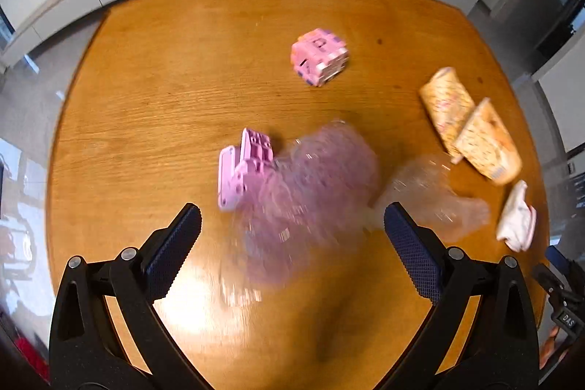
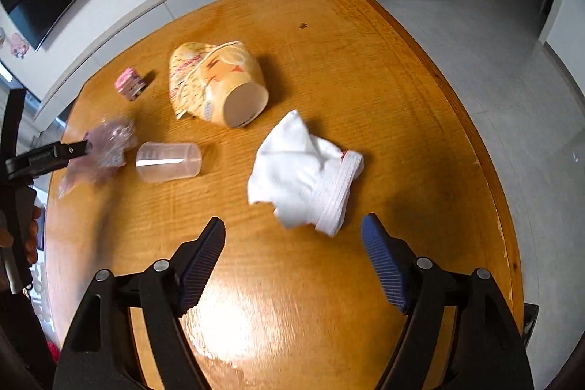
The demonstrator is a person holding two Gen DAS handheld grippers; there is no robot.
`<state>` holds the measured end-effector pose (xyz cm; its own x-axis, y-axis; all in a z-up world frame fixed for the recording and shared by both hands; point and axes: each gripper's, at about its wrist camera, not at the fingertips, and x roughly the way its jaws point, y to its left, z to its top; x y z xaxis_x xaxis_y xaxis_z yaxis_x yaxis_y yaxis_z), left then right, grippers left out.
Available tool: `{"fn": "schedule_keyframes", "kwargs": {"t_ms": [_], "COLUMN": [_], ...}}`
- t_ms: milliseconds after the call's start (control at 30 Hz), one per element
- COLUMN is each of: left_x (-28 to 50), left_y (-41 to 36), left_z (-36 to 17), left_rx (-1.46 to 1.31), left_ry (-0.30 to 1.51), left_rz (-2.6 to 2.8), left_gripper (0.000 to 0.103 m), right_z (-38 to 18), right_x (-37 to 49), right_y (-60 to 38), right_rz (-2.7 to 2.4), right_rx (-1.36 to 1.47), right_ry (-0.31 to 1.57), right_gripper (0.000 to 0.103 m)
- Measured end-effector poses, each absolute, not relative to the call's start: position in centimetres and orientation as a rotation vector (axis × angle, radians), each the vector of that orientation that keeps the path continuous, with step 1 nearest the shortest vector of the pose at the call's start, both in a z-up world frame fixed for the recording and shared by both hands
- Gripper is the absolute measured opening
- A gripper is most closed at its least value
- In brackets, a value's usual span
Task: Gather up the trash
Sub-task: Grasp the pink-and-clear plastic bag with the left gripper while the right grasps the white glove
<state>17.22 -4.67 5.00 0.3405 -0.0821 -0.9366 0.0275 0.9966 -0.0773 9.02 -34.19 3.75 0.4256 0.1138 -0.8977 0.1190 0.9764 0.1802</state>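
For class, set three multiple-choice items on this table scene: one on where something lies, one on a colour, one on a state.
1. Where does the clear plastic cup lie?
A. between the crumpled wrap and the white cloth
B. inside a paper cup
C. on the floor

2. What colour is the lettered cube?
A. green
B. pink
C. black

3. How does the right gripper stand?
A. shut on the cloth
B. shut on a cup
C. open, holding nothing

Answers: 1 A, the right wrist view shows it lying on the table between them; 2 B, its faces are pink; 3 C, the jaws stand apart over bare wood.
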Motion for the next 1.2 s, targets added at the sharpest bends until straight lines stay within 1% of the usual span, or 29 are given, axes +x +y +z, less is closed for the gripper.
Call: {"fn": "schedule_keyframes", "kwargs": {"t_ms": [100, 233, 500, 533, 567, 600, 633, 733, 800, 833, 867, 933, 967, 1100, 1200], "left_x": [19.5, 19.8, 16.2, 15.5, 14.7, 13.9, 13.2, 11.0, 10.2, 9.8, 9.6, 9.0, 8.6, 8.6, 8.1], "left_y": [-4.6, -4.8, -3.5, -3.7, -3.8, -4.1, -4.1, -4.2, -3.7, -3.6, -3.7, -4.1, -4.3, -5.1, -5.3], "left_z": [2.5, 1.7, 1.9, 2.0, 2.1, 2.3, 2.4, 2.5, 2.6, 2.6, 2.7, 2.8, 2.7, 3.1, 4.4], "left_rx": [-0.027, -0.013, -0.060, -0.044, -0.027, -0.027, -0.034, -0.063, -0.089, -0.112, -0.124, -0.112, -0.101, -0.103, -0.098], "left_ry": [1.276, 1.274, 1.306, 1.301, 1.287, 1.275, 1.277, 1.271, 1.262, 1.266, 1.271, 1.274, 1.273, 1.261, 1.234], "left_rz": [-0.053, -0.070, -0.018, -0.023, -0.034, -0.055, -0.069, -0.123, -0.150, -0.176, -0.197, -0.214, -0.215, -0.238, -0.251], "left_gripper": [0.097, 0.097, 0.097, 0.095, 0.090, 0.073, 0.063, 0.047, 0.038, 0.036, 0.035, 0.033, 0.032, 0.029, 0.028], "right_z": [3.0, 2.2, 1.8, 1.7, 1.5, 1.3, 1.1, 0.5, -0.1, 0.0, 0.1, 0.3, 0.3, 1.3, 2.8], "right_x": [10.1, 11.0, 12.4, 12.6, 12.7, 12.8, 13.0, 13.4, 13.7, 13.7, 13.7, 13.6, 13.5, 11.9, 10.1], "right_y": [-34.2, -34.3, -34.3, -34.3, -34.4, -34.4, -34.4, -34.3, -34.3, -34.2, -34.1, -34.2, -34.4, -34.3, -34.6], "right_rz": [-0.009, -0.017, -0.018, -0.017, -0.018, -0.017, -0.017, -0.016, -0.007, -0.008, -0.013, 0.028, 0.046, 0.063, 0.077], "right_rx": [0.222, 0.215, 0.202, 0.203, 0.205, 0.208, 0.210, 0.191, 0.194, 0.176, 0.148, 0.177, 0.212, 0.213, 0.222], "right_ry": [1.150, 1.164, 1.162, 1.163, 1.166, 1.168, 1.173, 1.189, 1.203, 1.194, 1.191, 1.202, 1.211, 1.186, 1.154], "right_gripper": [0.078, 0.078, 0.078, 0.078, 0.078, 0.078, 0.078, 0.078, 0.078, 0.067, 0.047, 0.023, 0.019, 0.018, 0.018]}}
